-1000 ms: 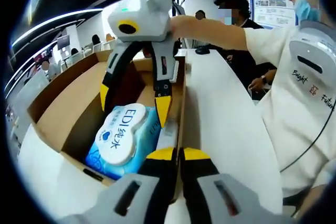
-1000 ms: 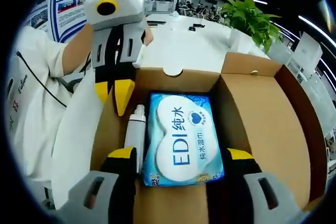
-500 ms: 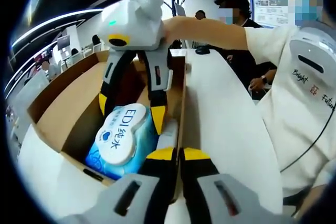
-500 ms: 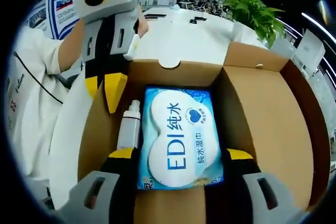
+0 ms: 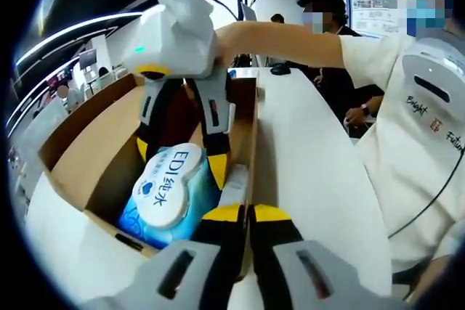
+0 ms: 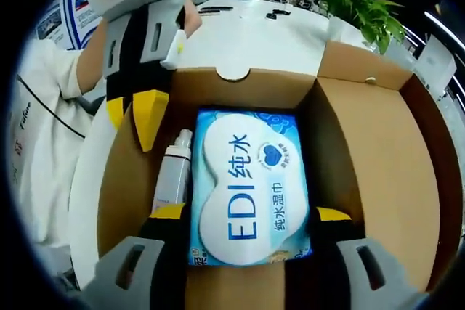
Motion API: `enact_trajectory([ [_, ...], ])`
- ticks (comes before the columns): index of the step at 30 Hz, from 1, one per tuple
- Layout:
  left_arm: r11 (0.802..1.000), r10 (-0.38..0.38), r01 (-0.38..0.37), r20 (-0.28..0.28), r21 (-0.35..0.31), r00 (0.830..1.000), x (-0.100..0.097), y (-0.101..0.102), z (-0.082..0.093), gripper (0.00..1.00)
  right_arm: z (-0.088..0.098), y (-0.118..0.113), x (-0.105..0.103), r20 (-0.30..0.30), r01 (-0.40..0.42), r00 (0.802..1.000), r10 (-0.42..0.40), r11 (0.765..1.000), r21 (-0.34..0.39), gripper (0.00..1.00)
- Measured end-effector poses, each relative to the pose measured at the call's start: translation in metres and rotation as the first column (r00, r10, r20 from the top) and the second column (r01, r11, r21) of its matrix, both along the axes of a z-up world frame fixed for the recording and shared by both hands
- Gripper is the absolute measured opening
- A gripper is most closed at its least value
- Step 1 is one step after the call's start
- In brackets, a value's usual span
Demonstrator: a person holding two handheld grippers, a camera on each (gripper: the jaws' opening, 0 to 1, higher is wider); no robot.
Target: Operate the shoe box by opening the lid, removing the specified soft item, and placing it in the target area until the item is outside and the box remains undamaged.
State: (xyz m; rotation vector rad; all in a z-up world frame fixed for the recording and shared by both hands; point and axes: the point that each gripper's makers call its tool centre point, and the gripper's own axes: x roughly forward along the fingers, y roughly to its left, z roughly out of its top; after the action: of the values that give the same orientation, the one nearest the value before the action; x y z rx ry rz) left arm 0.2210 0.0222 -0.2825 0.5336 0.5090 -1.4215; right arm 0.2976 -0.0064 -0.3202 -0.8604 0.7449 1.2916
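Brown cardboard shoe box [image 6: 378, 150], blue-and-white wipes pack [image 6: 251, 186], white bottle [image 6: 173, 176], yellow-tipped black tongs [image 6: 251, 215]

White table [image 6: 254, 41] carries open cardboard shoe box [image 6: 378, 150], flap folded outward. Same table [image 5: 312, 157] runs alongside box [image 5: 87, 143] in left gripper view. Potted green plant [image 6: 360, 5] stands at table's far edge; small dark objects [image 6: 272, 14] lie near it, too small to identify.

Wipes pack [image 6: 251, 186] between spread tongs [image 6: 251, 215]
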Motion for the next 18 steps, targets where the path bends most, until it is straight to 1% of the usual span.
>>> enact_trajectory([
  [7,1.0,0.002,-0.002,-0.001,0.0,1.0,0.0,0.0,0.0,0.03,-0.002,0.0,0.0,-0.008,0.005,1.0,-0.005,1.0,-0.014,0.69],
  [10,1.0,0.005,-0.005,-0.002,-0.001,1.0,0.0,0.0,0.0,0.03,-0.002,-0.001,0.0,-0.001,0.002,1.0,-0.002,1.0,-0.02,0.68],
  [12,1.0,0.001,-0.001,0.007,0.014,1.0,0.0,0.0,-0.001,0.03,-0.002,-0.001,0.004,-0.003,0.008,1.0,-0.009,1.0,-0.022,0.67],
  [18,1.0,0.005,-0.005,0.005,0.023,1.0,0.001,0.0,-0.002,0.03,-0.003,-0.011,0.002,-0.003,0.006,1.0,-0.006,0.999,-0.044,0.67],
])
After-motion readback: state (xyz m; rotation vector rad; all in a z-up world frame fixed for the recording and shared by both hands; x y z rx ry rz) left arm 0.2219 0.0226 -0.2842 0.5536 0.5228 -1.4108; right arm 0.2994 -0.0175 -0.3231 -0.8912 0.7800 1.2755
